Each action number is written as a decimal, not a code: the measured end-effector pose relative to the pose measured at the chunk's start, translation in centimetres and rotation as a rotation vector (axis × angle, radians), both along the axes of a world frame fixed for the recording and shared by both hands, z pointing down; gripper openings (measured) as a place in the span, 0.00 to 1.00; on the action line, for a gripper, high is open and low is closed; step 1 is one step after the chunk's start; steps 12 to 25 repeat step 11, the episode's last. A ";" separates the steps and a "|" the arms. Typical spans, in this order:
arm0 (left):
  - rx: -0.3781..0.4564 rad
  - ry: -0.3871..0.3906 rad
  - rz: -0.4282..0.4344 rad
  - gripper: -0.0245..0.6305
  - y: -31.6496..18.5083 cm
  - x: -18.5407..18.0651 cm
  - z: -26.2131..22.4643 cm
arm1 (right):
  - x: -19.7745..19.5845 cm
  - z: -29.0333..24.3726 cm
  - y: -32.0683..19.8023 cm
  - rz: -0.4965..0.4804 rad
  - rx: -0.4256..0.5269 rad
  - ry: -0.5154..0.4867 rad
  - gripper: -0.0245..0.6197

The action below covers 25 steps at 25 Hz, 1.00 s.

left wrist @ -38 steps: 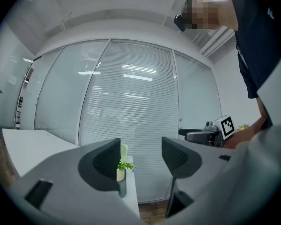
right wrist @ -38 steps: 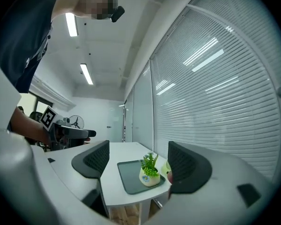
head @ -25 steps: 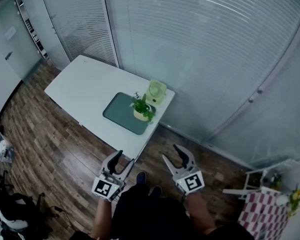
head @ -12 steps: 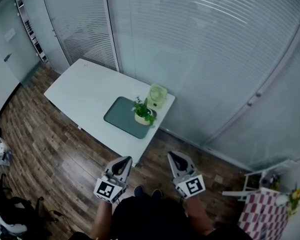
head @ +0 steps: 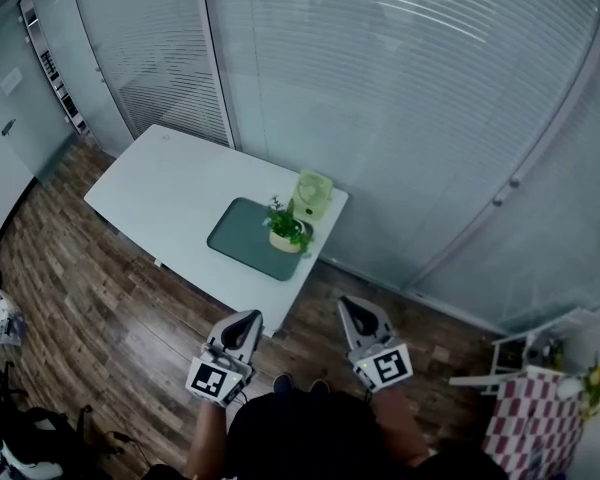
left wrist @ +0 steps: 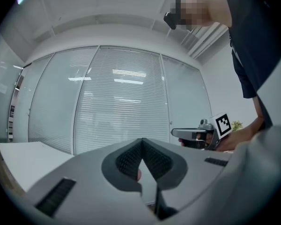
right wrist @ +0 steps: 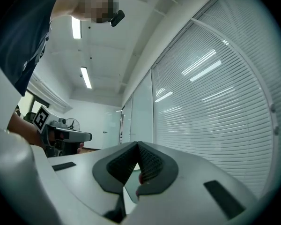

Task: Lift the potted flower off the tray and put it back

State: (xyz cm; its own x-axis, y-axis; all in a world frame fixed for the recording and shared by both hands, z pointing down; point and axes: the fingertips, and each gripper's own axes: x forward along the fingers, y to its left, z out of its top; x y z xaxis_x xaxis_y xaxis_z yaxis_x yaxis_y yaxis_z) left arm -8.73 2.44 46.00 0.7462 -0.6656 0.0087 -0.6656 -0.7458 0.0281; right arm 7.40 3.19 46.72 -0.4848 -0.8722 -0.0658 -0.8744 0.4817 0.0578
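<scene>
A small potted flower [head: 284,230] with green leaves in a pale pot stands on the right end of a dark green tray [head: 242,236], on a white table [head: 160,183]. Both grippers hang well short of the table, over the wooden floor and close to my body. The left gripper [head: 246,319] is shut with nothing between its jaws, and so is the right gripper [head: 353,307]. In the left gripper view the jaws [left wrist: 141,142] meet against a wall of blinds. In the right gripper view the jaws [right wrist: 137,146] meet too.
A light green object [head: 314,192] stands on the table just behind the tray. Glass walls with blinds [head: 400,88] run behind the table. A small table with a checked cloth [head: 525,413] stands at the lower right. Bags [head: 10,438] lie on the floor at lower left.
Both grippers have closed from open to shut, with nothing taken hold of. The view has shifted slightly; the pot and tray have not moved.
</scene>
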 end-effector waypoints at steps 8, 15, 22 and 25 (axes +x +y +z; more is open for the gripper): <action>0.033 -0.117 0.048 0.05 -0.1 0.7 1.2 | -0.5 1.5 0.0 -0.014 -0.053 0.039 0.04; 0.008 -0.062 0.069 0.05 0.4 0.7 0.8 | -1.0 1.3 0.2 -0.017 -0.049 0.061 0.04; 0.008 -0.062 0.069 0.05 0.4 0.7 0.8 | -1.0 1.3 0.2 -0.017 -0.049 0.061 0.04; 0.008 -0.062 0.069 0.05 0.4 0.7 0.8 | -1.0 1.3 0.2 -0.017 -0.049 0.061 0.04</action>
